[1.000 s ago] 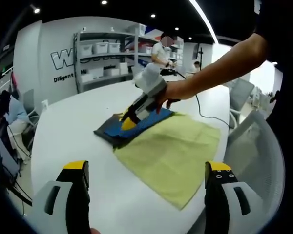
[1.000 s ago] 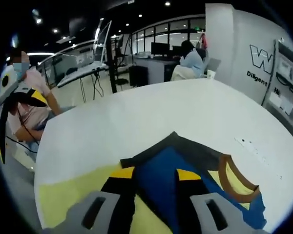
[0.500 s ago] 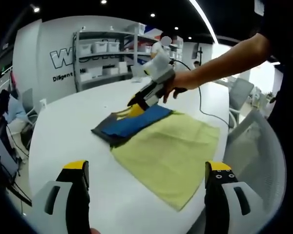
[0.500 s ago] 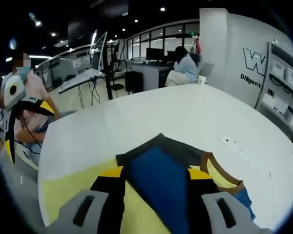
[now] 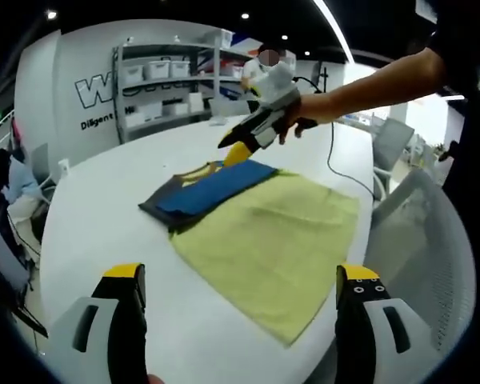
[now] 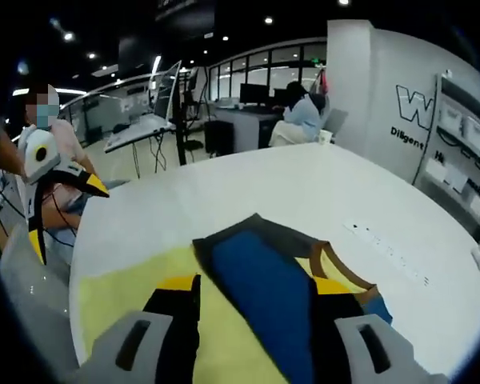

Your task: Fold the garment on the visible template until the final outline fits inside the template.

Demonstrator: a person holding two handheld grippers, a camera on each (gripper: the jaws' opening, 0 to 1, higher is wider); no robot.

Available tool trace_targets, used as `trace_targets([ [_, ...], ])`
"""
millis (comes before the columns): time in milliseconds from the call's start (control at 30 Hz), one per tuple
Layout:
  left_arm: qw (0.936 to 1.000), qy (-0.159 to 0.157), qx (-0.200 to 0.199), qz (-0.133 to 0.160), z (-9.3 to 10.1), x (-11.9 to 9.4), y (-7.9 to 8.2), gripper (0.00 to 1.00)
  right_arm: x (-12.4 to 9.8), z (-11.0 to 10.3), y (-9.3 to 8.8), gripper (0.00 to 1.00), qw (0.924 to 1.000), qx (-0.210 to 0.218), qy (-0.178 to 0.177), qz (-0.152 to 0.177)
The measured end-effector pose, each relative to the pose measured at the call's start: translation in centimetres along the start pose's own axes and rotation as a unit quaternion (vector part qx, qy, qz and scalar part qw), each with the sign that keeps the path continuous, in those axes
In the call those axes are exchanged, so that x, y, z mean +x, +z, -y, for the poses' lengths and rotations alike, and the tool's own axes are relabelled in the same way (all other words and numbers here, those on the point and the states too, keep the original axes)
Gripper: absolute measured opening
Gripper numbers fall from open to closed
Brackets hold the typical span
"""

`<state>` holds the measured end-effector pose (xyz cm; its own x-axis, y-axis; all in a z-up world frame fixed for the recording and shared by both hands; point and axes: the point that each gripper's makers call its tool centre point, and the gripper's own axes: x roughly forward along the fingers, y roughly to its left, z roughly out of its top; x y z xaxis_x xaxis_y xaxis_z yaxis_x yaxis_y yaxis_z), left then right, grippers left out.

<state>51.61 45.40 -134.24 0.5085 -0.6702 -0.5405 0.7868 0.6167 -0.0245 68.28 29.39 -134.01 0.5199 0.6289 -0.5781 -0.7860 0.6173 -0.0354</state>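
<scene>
From my left gripper (image 5: 240, 300) I look out between two widely parted jaws with nothing between them; they hang over the white table (image 5: 96, 216). Just ahead of them lies the yellow-green template (image 5: 268, 248), a flat cloth sheet spread toward the right jaw's side. Beyond its far edge, ahead and a little toward the left jaw, sits the garment (image 5: 200, 190), folded into a compact blue and dark grey bundle with a yellow patch and a brown neckline showing. It overlaps the template's far edge, and much of it rests on bare table past that edge, so I judge the outline not yet inside the template.

My right gripper (image 6: 252, 300) hovers above the garment (image 6: 260, 276), jaws apart and holding nothing, with the blue panel running up between them and the template (image 6: 124, 284) off the left jaw. In the left gripper view that same tool is lifted clear of the cloth, past the garment.

The fabric looks light, soft and limp. I expect it to sag and unfold if lifted by one point. I would pinch the stacked layers at the near folded edge, both corners together, and drag it low onto the template.

Farther off are shelves (image 5: 168, 88) and a seated person (image 6: 304, 112).
</scene>
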Motion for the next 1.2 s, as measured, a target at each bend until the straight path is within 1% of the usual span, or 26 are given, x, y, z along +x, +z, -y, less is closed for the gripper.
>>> trace_targets([
  [133,1.0000,0.000,0.002,-0.004,0.2,0.3,-0.1,0.95,-0.9,0.3,-0.6,0.51,1.0000,0.000,-0.002,0.002],
  [300,0.9999,-0.002,0.006,-0.009,0.6,0.6,-0.1,0.95,-1.8,0.0,-1.3,0.54,1.0000,-0.005,0.002,0.001],
  [500,0.9999,-0.003,0.008,-0.013,1.0,0.9,-0.2,0.95,-3.0,-0.5,-1.4,0.58,0.9999,-0.006,0.008,0.007],
  [600,0.9998,-0.004,0.010,-0.018,1.1,1.0,-0.5,0.95,-3.6,-0.8,-1.6,0.61,0.9998,-0.012,0.011,0.010],
  [767,0.9994,-0.008,0.017,-0.030,1.5,1.3,-1.4,0.95,-4.7,-1.3,-2.3,0.62,0.9997,-0.019,0.014,0.010],
  [900,0.9988,-0.012,0.024,-0.041,1.7,1.5,-2.2,0.95,-5.7,-1.6,-3.0,0.64,0.9997,-0.017,0.014,0.010],
  [1067,0.9984,-0.016,0.028,-0.048,2.2,1.6,-2.7,0.94,-7.0,-2.3,-4.1,0.65,0.9996,-0.021,0.019,0.009],
  [1200,0.9978,-0.021,0.032,-0.054,2.4,1.9,-3.2,0.94,-7.7,-2.5,-5.1,0.66,0.9997,-0.013,0.019,0.010],
])
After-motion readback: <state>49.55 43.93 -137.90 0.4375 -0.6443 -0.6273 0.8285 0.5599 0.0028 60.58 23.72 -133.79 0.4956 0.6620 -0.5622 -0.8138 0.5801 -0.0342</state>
